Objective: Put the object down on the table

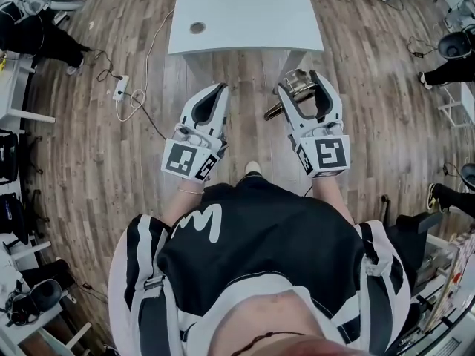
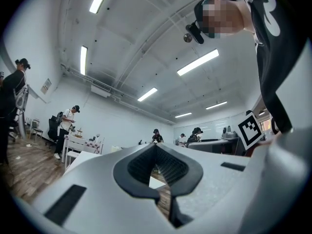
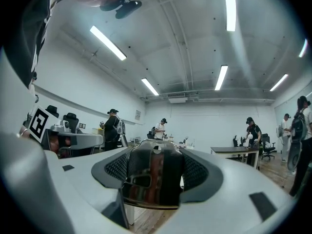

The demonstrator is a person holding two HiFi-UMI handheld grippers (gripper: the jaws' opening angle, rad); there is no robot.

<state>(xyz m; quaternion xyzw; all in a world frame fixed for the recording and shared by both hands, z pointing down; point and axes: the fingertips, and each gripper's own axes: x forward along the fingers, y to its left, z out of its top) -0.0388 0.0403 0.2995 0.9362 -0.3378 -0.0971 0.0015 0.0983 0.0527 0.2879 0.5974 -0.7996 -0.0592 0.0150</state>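
Note:
A shiny metal object (image 1: 295,82) with a dark handle sticking out toward the lower left is clamped in my right gripper (image 1: 300,83). In the right gripper view this metal object (image 3: 153,177) fills the gap between the dark pads (image 3: 197,172). My left gripper (image 1: 220,89) is shut with nothing in it; in the left gripper view the left gripper (image 2: 156,150) shows its jaws meeting at the tips. Both grippers hang over the wood floor, just short of the near edge of the white table (image 1: 245,10).
The table top has a round cable hole (image 1: 197,27). A power strip (image 1: 119,87) with cables lies on the floor at the left. Chairs and other people's legs sit at both sides. People stand at desks (image 3: 239,152) in the background.

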